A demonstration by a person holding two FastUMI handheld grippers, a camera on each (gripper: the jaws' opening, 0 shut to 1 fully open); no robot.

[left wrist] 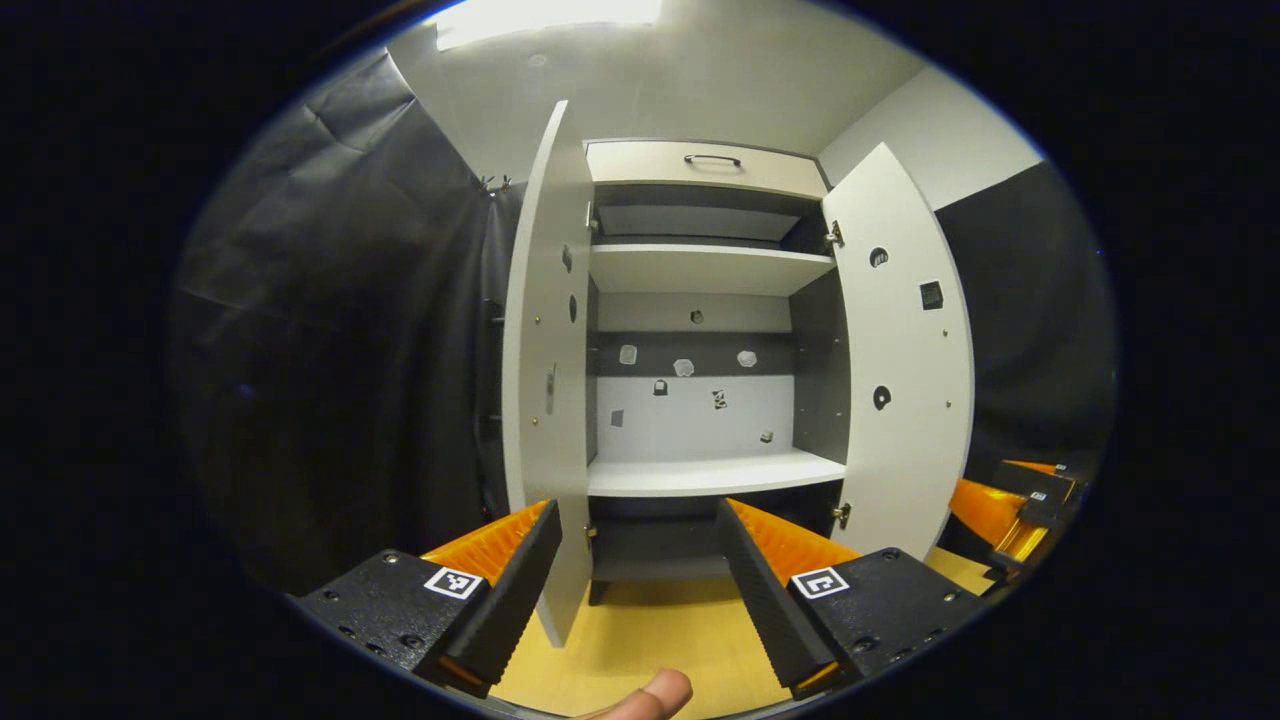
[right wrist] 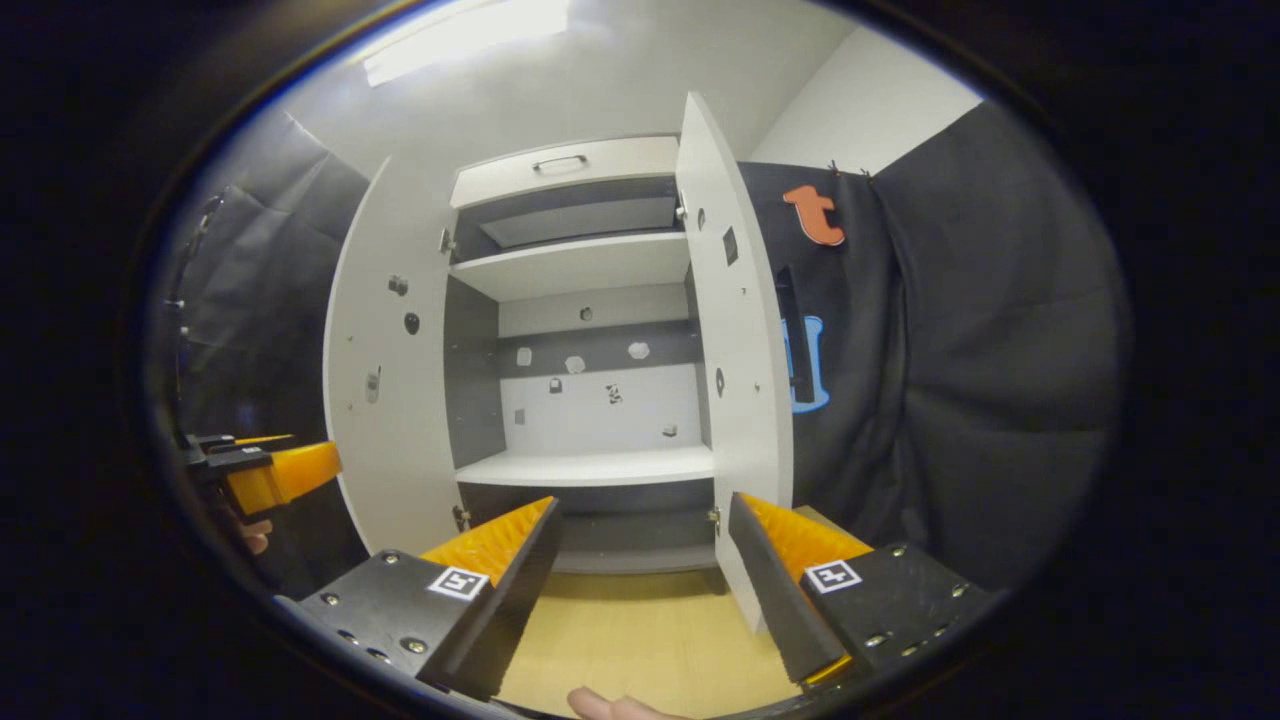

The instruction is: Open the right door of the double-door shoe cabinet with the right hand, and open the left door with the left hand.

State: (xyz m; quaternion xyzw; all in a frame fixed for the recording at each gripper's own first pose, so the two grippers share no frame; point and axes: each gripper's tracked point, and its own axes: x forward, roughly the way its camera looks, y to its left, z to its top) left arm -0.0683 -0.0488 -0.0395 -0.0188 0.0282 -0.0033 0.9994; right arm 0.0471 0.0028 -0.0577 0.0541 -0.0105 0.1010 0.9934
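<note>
A: White laminate formed both doors of the shoe cabinet (left wrist: pixel 700 300). Where did they stand relative to each claw?

B: In the left gripper view, the left door (left wrist: pixel 545 380) rose just ahead of the left claw (left wrist: pixel 635 560), its lower edge falling between the fingers and nearer the left one. The right door (left wrist: pixel 905 370) stood ahead and to the right. In the right gripper view, the right door (right wrist: pixel 740 350) stood ahead of the right claw (right wrist: pixel 640 555), its bottom corner close by the right finger, and the left door (right wrist: pixel 385 370) lay ahead to the left.

A: And the claws' state?

B: Each had its fingers spread apart, gripping nothing. Whether the left door's edge touched a finger could not be told. The left claw also appeared at the far left of the right gripper view (right wrist: pixel 270 470).

A: Which way did the doors point?

B: Each long axis ran vertically. Both panels were swung outward on their hinges, free edges toward the cameras, inner faces turned toward the shelves (left wrist: pixel 710 470).

A: How might the step be done well?

B: The opening seemed essentially complete. Judged from this, each claw should draw straight back clear of its door's edge, avoiding sideways contact that could nudge a panel shut again.
</note>
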